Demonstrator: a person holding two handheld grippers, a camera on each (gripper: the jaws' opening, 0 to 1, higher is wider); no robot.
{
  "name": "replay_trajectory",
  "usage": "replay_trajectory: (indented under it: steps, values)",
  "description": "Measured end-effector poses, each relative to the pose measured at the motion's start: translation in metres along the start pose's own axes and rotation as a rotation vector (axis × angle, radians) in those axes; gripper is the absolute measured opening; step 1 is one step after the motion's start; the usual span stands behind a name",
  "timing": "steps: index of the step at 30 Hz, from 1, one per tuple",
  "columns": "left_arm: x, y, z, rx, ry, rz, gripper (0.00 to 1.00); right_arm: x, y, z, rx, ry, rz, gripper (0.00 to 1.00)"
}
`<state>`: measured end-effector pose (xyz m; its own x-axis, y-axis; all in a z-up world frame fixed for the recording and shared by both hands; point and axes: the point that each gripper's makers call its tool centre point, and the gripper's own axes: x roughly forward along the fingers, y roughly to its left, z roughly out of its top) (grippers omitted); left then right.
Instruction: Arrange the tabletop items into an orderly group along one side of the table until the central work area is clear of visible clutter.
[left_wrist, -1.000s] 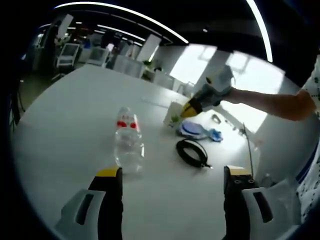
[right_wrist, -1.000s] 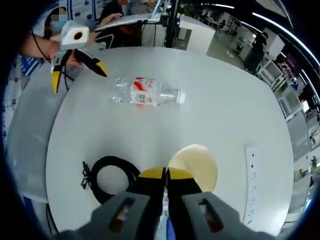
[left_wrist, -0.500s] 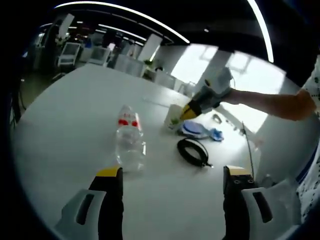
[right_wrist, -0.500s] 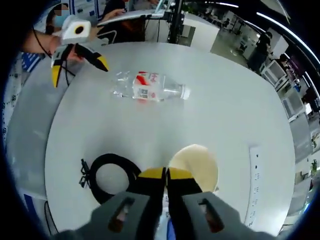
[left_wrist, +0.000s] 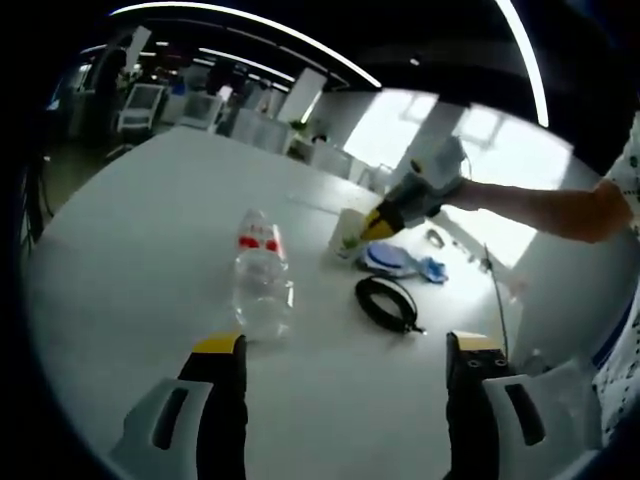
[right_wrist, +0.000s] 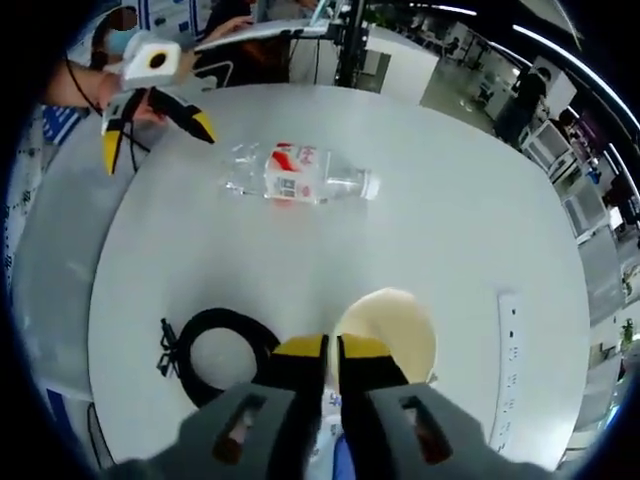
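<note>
Pinching the paper cup rim, the right gripper has jaws nearly together on the thin wall; light, crushable. Left gripper jaws apart. One clear bottle mid-tabletop: slippery, rolls, grip its middle. One cable coil, floppy, near the table's edge.

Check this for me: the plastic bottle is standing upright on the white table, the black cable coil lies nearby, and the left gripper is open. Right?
Not quite. The plastic bottle is lying on its side, as the right gripper view shows. The rest holds: the black cable coil lies nearby on the white table, and the left gripper is open.
</note>
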<state>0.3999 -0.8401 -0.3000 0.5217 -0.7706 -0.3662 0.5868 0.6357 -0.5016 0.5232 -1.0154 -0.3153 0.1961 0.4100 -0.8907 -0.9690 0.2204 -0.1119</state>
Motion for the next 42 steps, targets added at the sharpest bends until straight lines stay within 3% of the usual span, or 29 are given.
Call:
replay_trajectory:
  steps: [18, 32, 42]
  values:
    - [0.0, -0.004, 0.003, 0.005, -0.004, -0.006, 0.79, -0.008, -0.002, 0.005, 0.022, -0.024, -0.024, 0.19]
    - [-0.003, -0.006, 0.005, 0.02, 0.005, -0.011, 0.79, -0.027, -0.003, 0.013, 0.114, -0.11, -0.054, 0.29]
    - [-0.005, -0.011, 0.01, 0.036, 0.005, -0.019, 0.79, -0.036, 0.002, 0.019, 0.161, -0.153, -0.072, 0.3]
